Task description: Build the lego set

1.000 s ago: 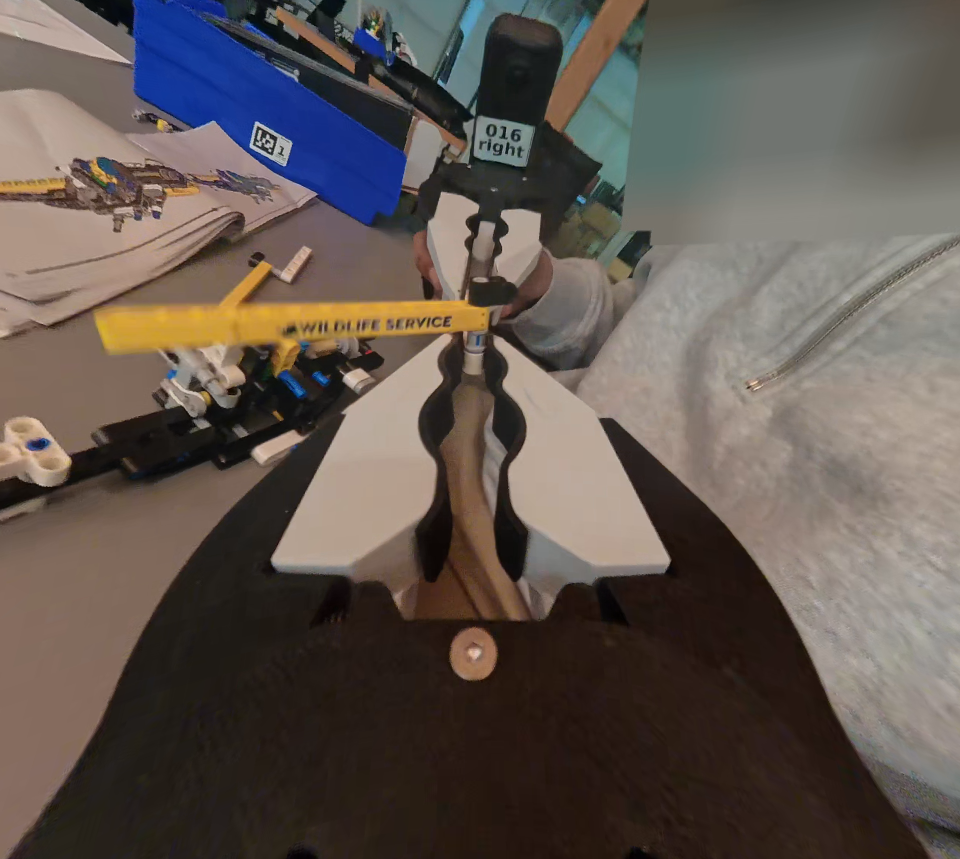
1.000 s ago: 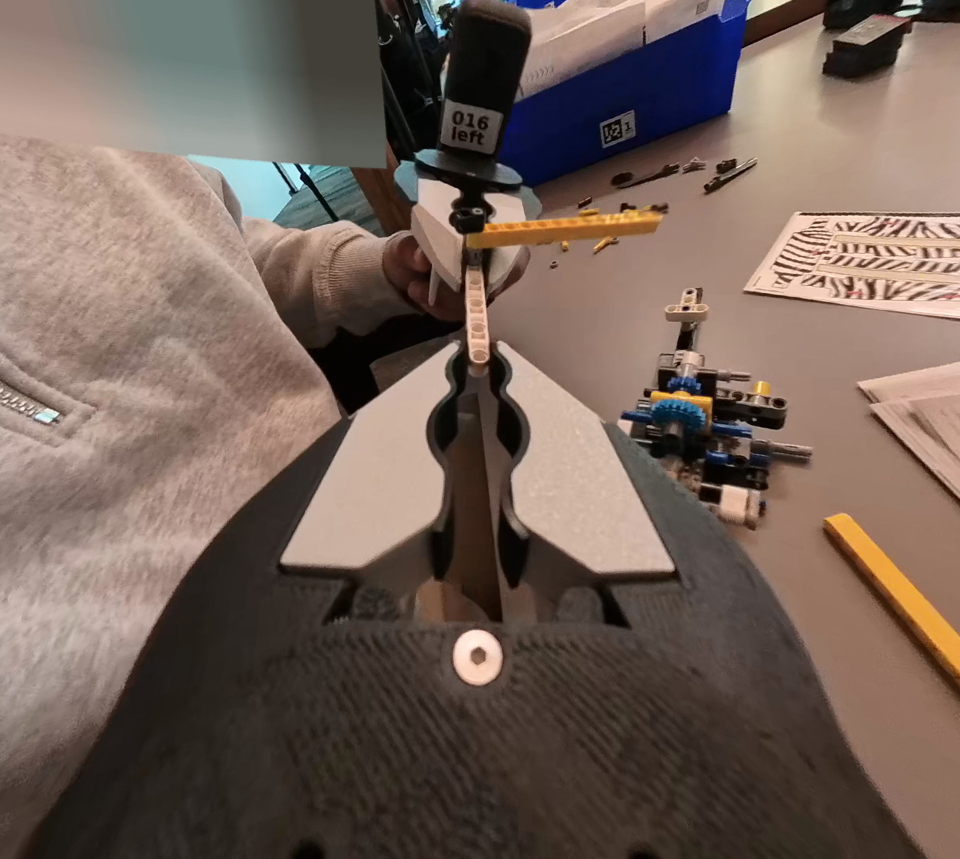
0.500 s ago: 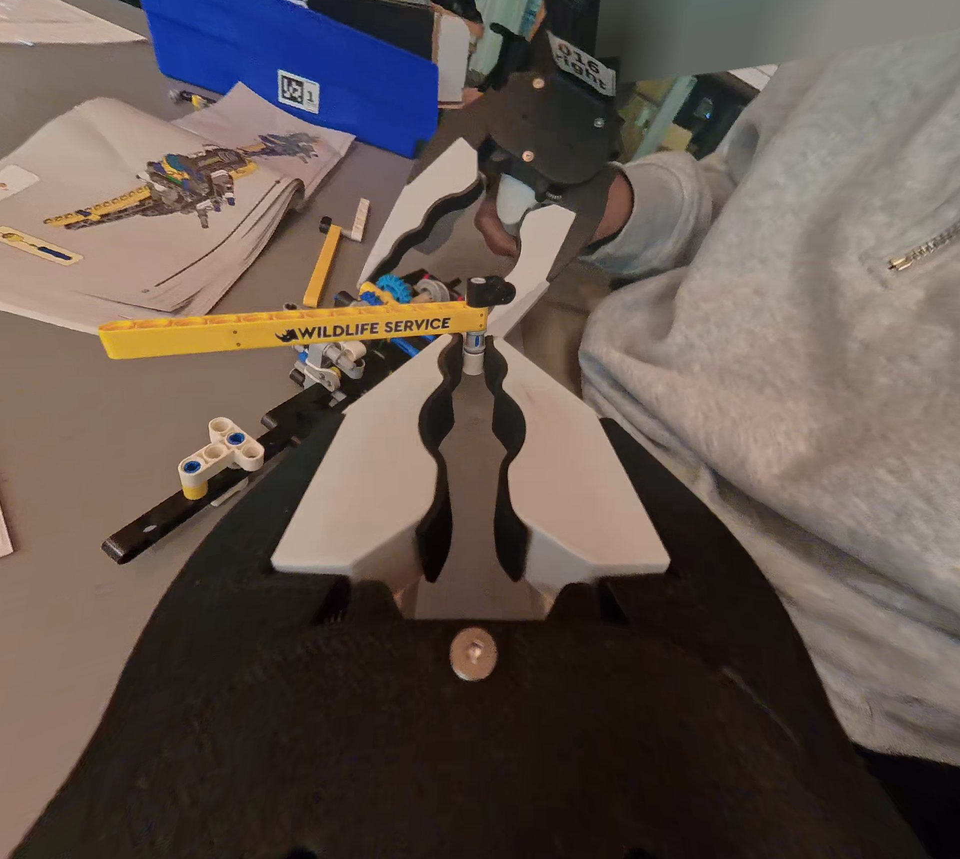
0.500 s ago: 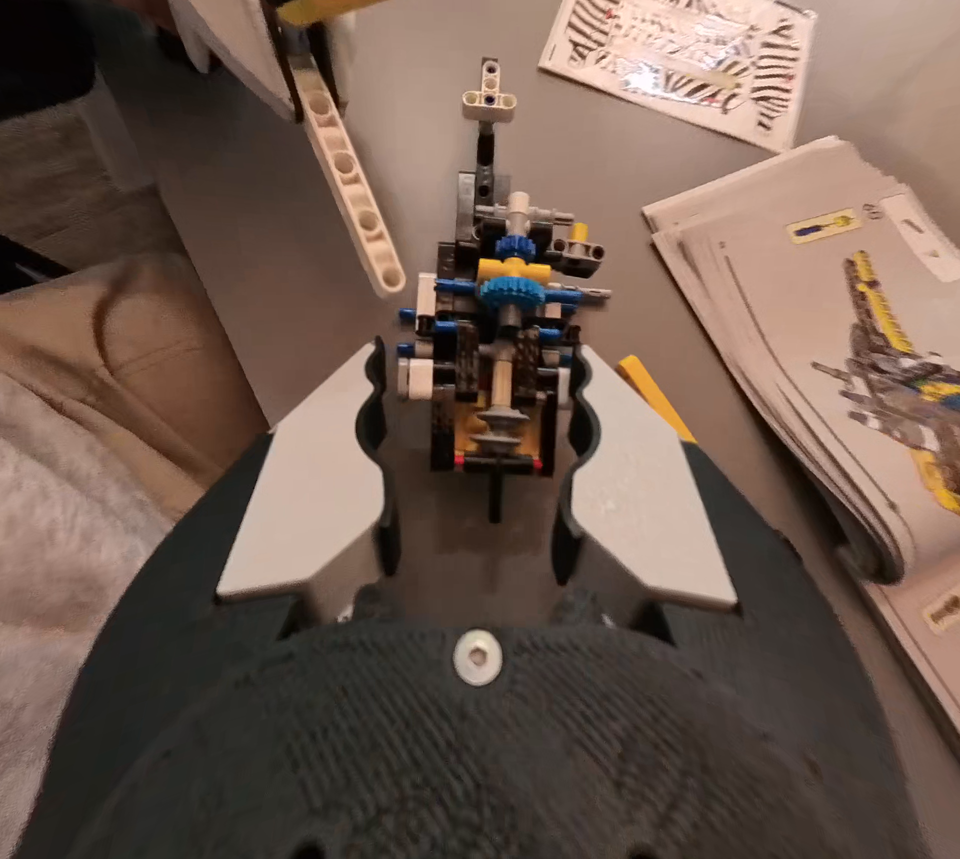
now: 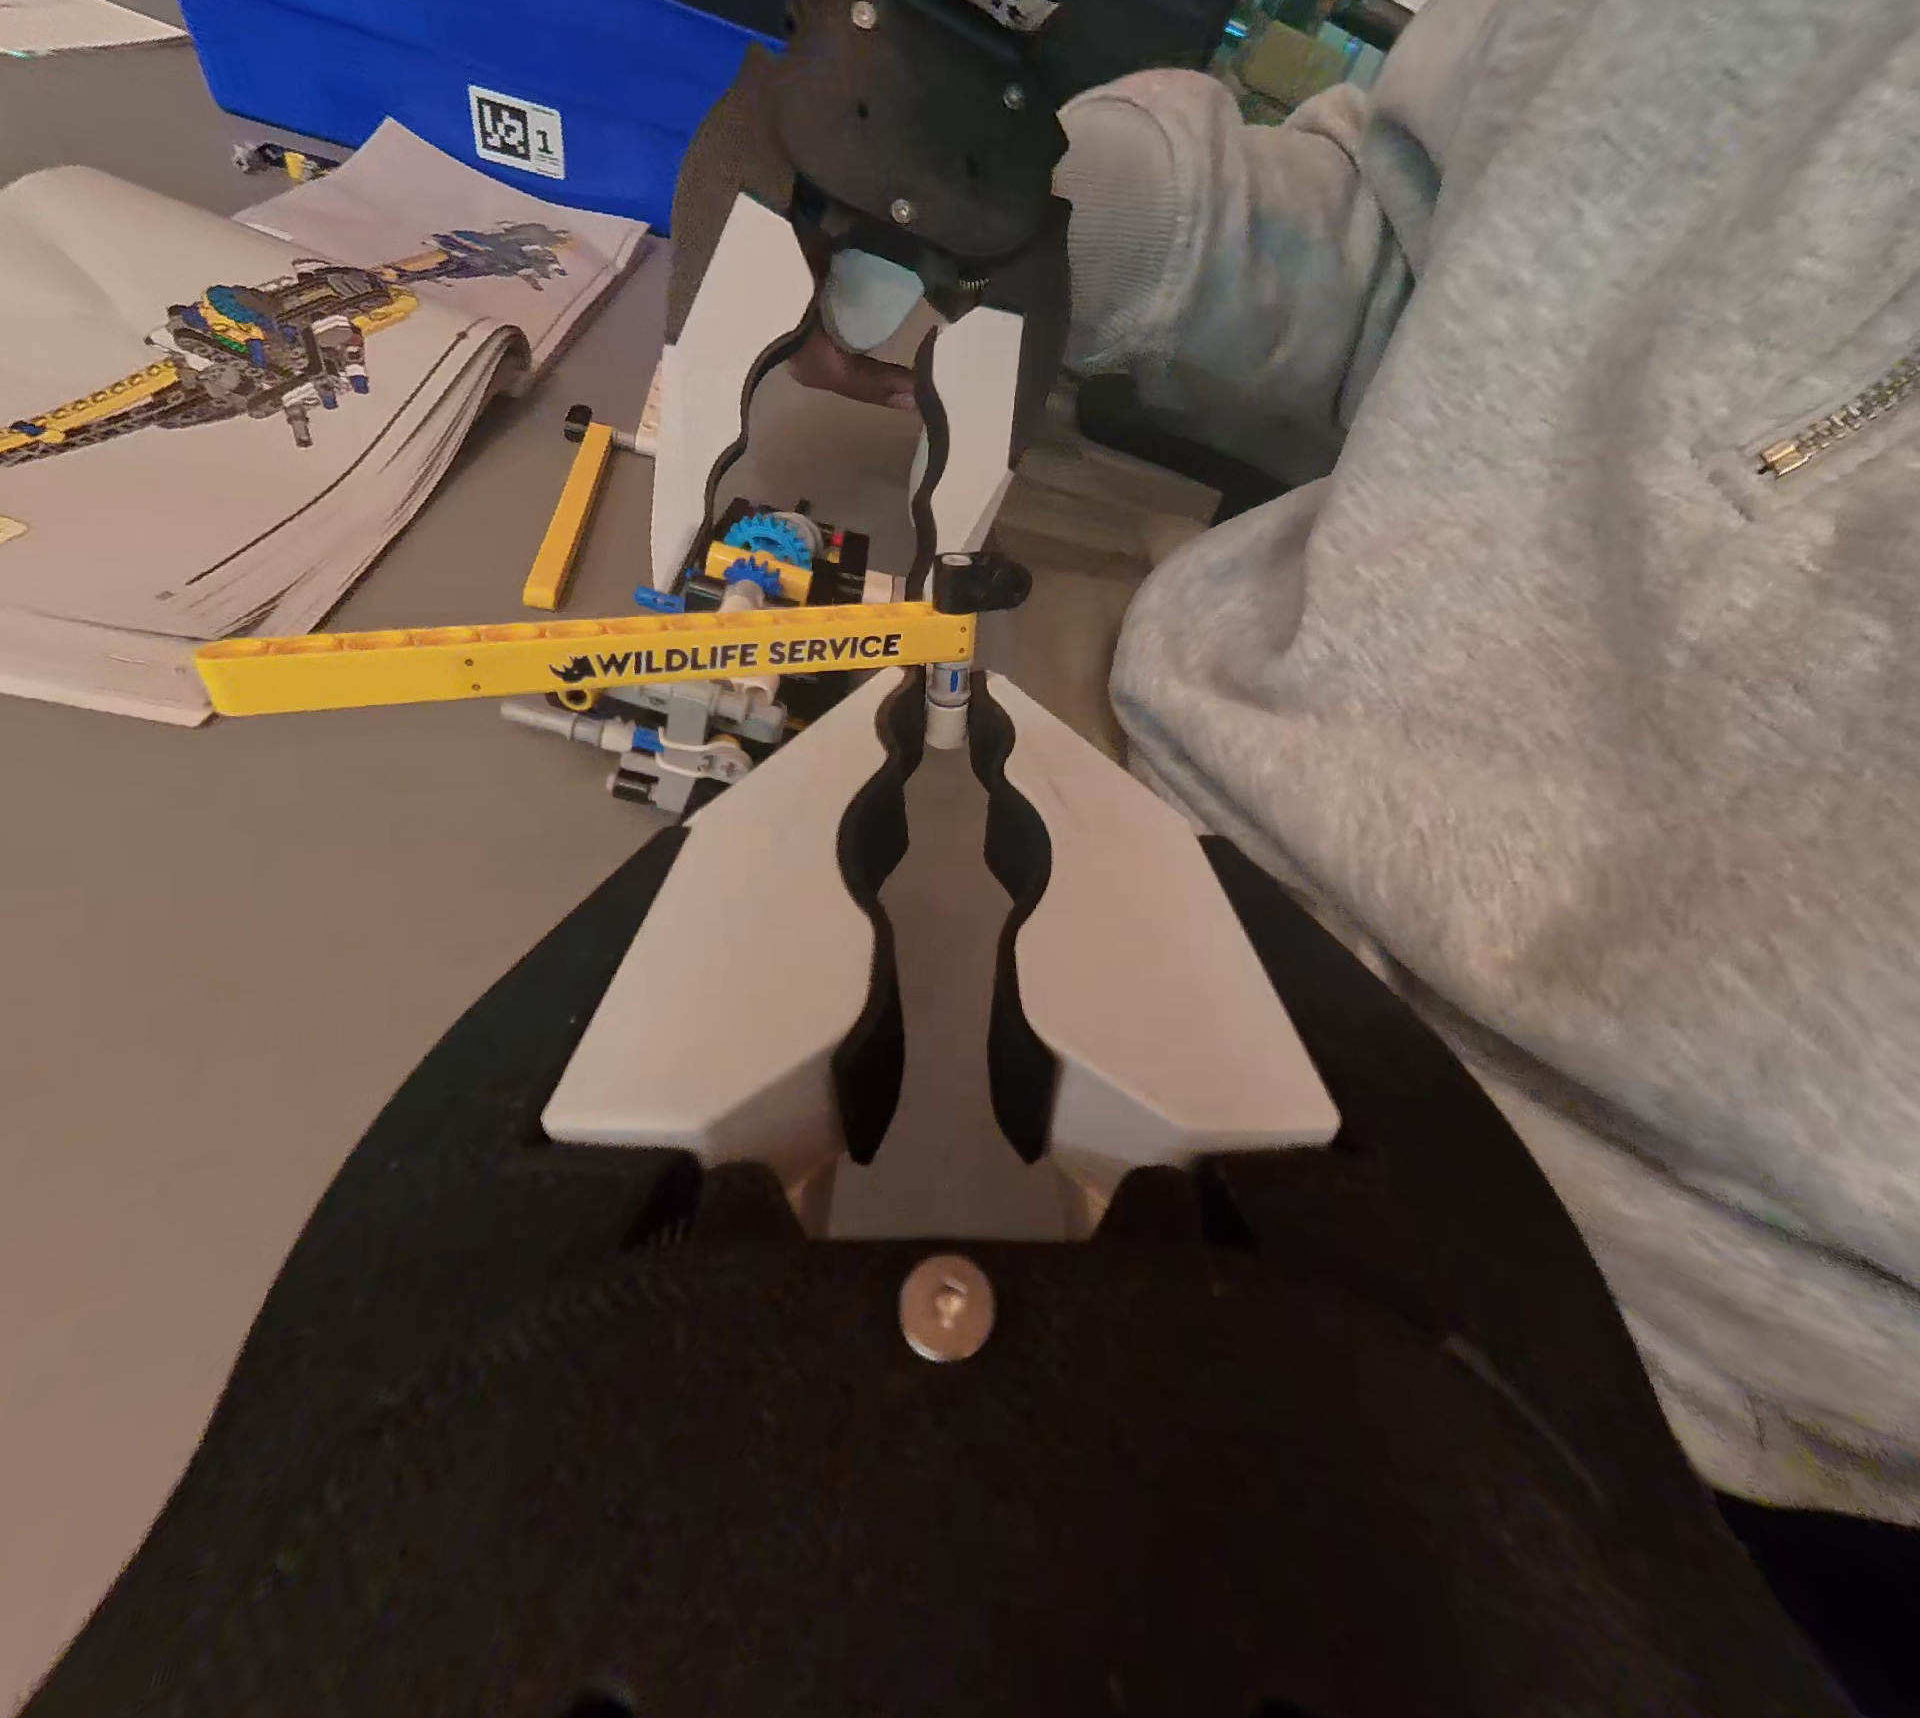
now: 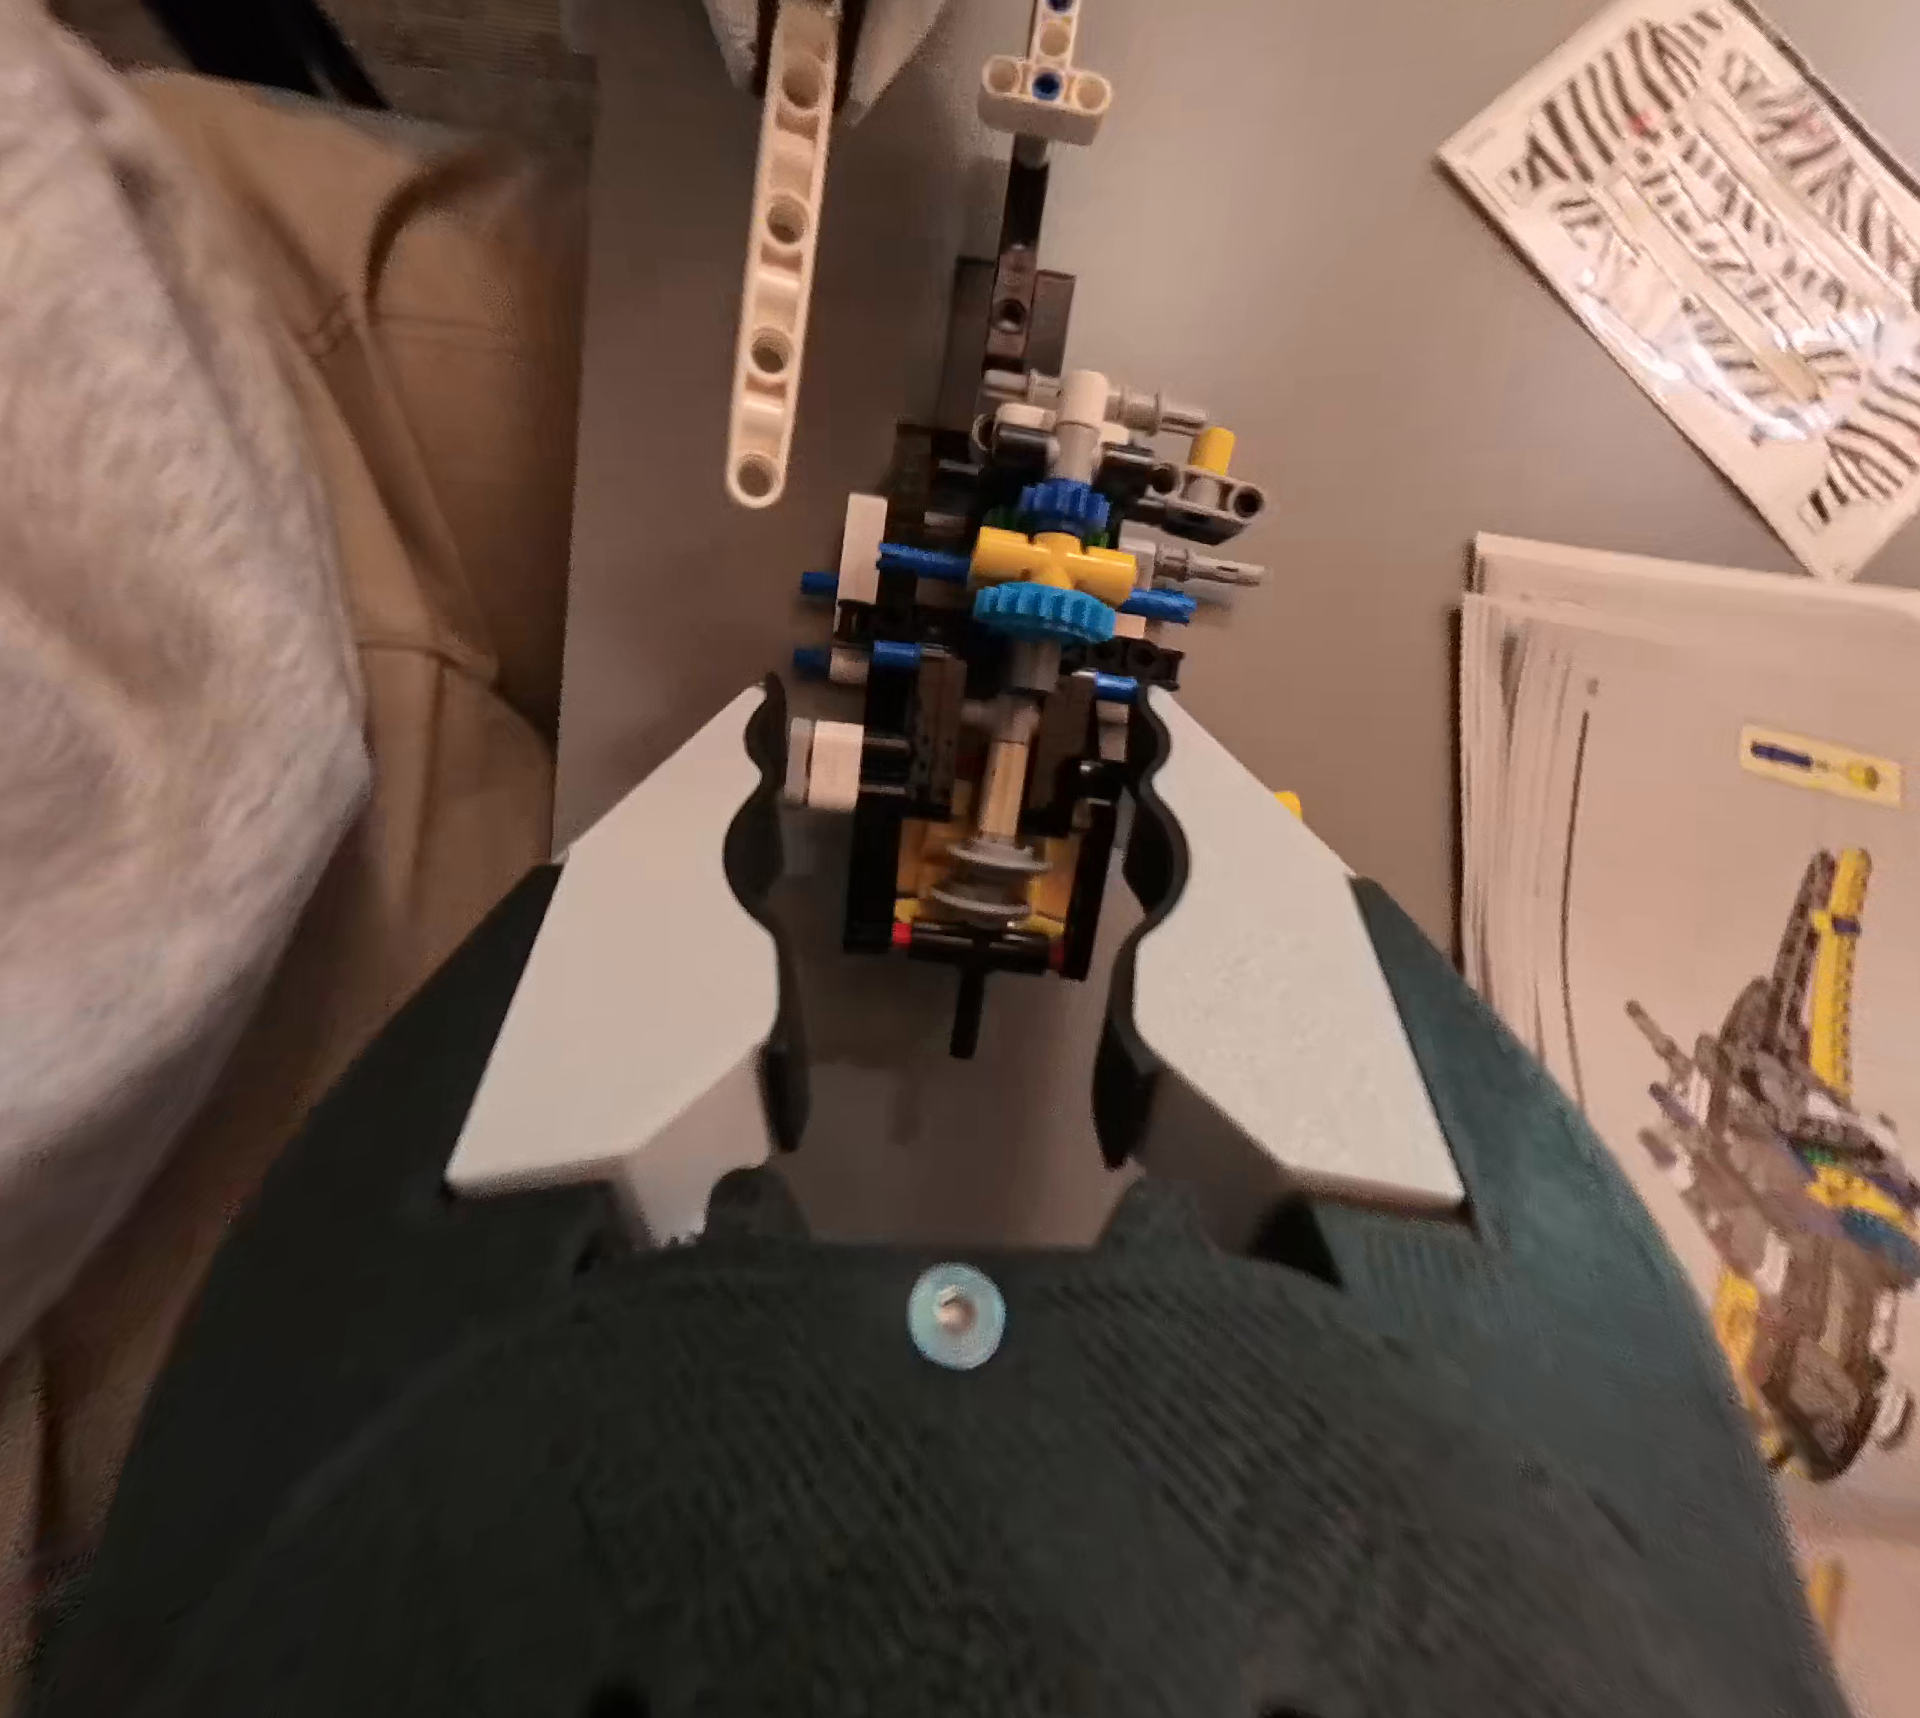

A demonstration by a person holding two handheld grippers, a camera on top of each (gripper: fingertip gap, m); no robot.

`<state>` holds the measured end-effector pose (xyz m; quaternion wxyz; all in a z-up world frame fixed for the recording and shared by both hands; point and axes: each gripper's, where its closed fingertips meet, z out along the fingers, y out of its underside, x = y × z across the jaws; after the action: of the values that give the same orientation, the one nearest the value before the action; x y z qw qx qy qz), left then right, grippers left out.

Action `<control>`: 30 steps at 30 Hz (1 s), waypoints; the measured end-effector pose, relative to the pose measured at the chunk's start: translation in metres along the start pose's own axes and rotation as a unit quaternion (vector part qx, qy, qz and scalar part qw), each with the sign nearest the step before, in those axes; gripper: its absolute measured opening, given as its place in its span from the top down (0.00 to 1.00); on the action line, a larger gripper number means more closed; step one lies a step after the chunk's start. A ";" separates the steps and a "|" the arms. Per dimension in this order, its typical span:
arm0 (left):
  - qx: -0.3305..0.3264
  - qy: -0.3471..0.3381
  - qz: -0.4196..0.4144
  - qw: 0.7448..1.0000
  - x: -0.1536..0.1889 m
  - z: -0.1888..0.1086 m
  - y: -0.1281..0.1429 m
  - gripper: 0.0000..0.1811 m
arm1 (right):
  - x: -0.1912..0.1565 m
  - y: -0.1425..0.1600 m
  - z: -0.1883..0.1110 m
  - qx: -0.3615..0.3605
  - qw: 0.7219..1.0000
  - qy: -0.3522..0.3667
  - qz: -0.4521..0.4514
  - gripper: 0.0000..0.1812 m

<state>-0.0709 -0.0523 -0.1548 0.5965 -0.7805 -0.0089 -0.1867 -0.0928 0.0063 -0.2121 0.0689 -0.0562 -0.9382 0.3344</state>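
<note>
Since a second ago the right gripper [image 6: 951, 847] has let go of the white beam [image 6: 781, 255], spread its fingers and swung down over the gear assembly [image 6: 1013, 681] on the grey table [image 5: 260, 920], which it now straddles without closing. The left gripper [image 5: 945, 712] stays clenched on the stub where the white beam meets the yellow beam [image 5: 582, 660], holding both off the table.

In the right wrist view the assembly sits at centre, its long axis running from 6 to 12 o'clock, a black axle poking toward 6 and a white T-piece [image 6: 1044, 94] at 12. The yellow beam crosses at 12 and points toward 3; the white beam hangs toward 6.

The assembly looks light and rigid overall, but its blue pins and gears would likely pop loose under a squeeze. The black side frames near 6 o'clock seem the soundest hold. The instruction booklet [image 6: 1662, 941] lies at 3 o'clock.
</note>
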 end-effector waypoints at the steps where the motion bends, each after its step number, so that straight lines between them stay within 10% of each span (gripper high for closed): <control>1: 0.000 -0.008 0.001 1.000 0.002 0.003 0.000 0.97 | -0.002 0.001 -0.001 0.006 1.000 -0.013 -0.016 0.64; 12: -0.019 -0.115 0.038 0.992 0.002 0.035 0.003 0.96 | -0.007 0.004 -0.014 0.038 0.996 -0.066 -0.049 0.65; 30: -0.038 -0.103 -0.016 0.994 -0.006 0.037 0.008 0.96 | -0.006 0.000 -0.010 -0.001 0.998 -0.063 -0.005 0.63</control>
<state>-0.0638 -0.0189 -0.1720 0.5597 -0.8172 -0.0758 -0.1146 -0.0851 0.0116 -0.2052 0.0118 -0.0302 -0.9415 0.3355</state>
